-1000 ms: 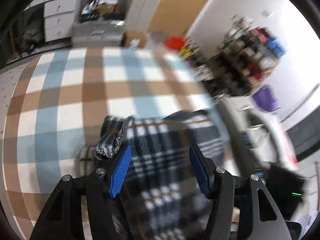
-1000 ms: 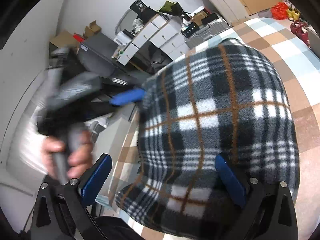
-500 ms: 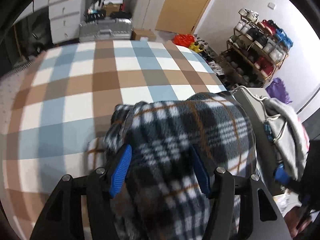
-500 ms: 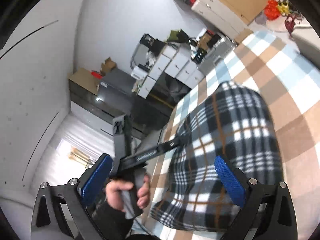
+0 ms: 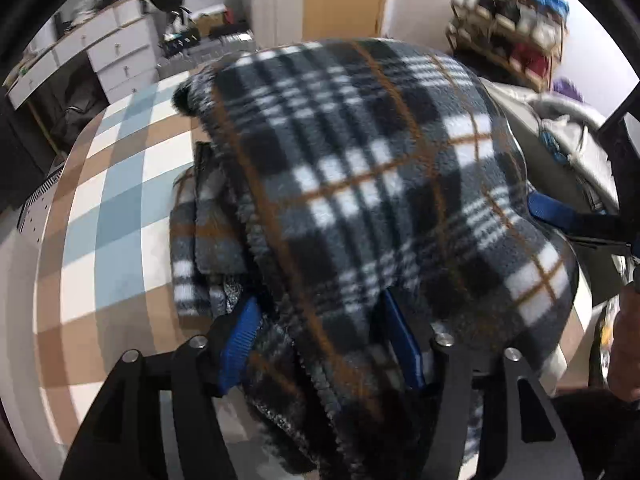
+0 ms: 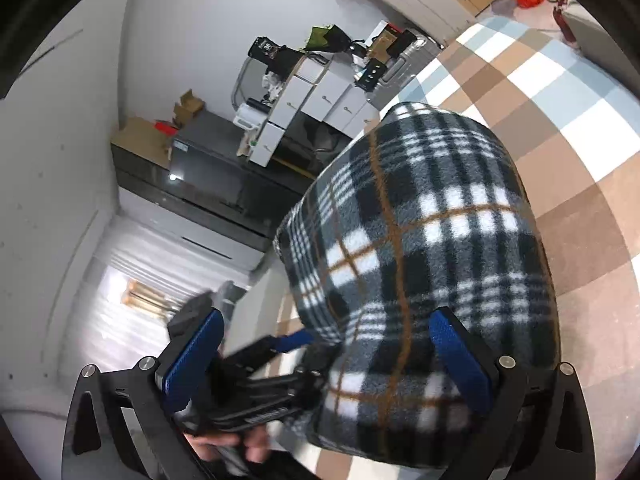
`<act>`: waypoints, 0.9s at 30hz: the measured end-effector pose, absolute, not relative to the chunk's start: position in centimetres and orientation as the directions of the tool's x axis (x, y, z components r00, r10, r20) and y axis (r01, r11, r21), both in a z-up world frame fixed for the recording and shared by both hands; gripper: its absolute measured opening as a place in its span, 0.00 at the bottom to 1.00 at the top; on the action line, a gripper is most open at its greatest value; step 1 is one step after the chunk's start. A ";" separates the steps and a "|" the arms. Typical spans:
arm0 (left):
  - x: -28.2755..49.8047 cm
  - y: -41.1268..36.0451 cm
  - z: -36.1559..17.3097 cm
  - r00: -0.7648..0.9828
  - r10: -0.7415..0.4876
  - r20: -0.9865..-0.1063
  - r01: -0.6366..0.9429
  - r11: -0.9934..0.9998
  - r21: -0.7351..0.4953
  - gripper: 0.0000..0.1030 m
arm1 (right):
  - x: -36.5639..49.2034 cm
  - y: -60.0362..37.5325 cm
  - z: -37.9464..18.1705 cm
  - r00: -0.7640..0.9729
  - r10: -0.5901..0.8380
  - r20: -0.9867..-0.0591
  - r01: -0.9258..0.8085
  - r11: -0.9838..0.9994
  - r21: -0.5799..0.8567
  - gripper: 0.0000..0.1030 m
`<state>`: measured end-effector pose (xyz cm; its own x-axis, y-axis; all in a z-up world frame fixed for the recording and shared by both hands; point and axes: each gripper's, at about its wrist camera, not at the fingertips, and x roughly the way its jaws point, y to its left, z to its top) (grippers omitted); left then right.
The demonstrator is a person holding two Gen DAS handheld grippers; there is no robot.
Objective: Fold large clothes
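Observation:
A thick black, white and orange plaid fleece garment lies bunched on the checked table. In the left wrist view my left gripper is closed on a thick fold of its near edge, the blue pads pressed into the cloth. In the right wrist view the garment rises as a folded mound. My right gripper stands wide open, its right pad against the fleece's near edge and its left pad in free air. The left gripper's blue finger and the hand holding it show just beyond.
The table has a brown, blue and white check cloth. White drawers and a suitcase stand at the far end. A shoe rack is at the right. A grey rack with clothes sits close on the right.
The left gripper has pulled the fleece edge over and toward the camera, so the garment now fills its view. The right gripper has stayed open and moved closer to the fleece.

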<state>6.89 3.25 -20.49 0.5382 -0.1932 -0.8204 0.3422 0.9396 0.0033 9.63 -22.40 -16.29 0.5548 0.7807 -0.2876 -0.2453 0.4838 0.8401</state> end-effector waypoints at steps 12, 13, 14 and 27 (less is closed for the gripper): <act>7.1 3.8 -20.7 0.563 -0.211 -0.799 0.360 0.933 0.007 0.62 | 7.6 -18.5 -14.8 0.685 0.607 -0.403 -0.277 0.729 0.626 1.00; 6.7 3.9 -20.8 0.560 -0.217 -0.800 0.361 0.933 -0.001 0.62 | 7.5 -18.6 -14.8 0.692 0.604 -0.395 -0.271 0.725 0.633 1.00; 6.8 3.9 -20.7 0.555 -0.221 -0.802 0.361 0.932 -0.007 0.62 | 7.5 -18.8 -14.9 0.693 0.606 -0.390 -0.266 0.719 0.643 1.00; 6.9 4.7 -20.7 0.544 -0.255 -0.800 0.365 0.930 -0.047 0.61 | 7.1 -16.0 -13.7 0.721 0.456 -0.522 -0.248 0.873 0.420 1.00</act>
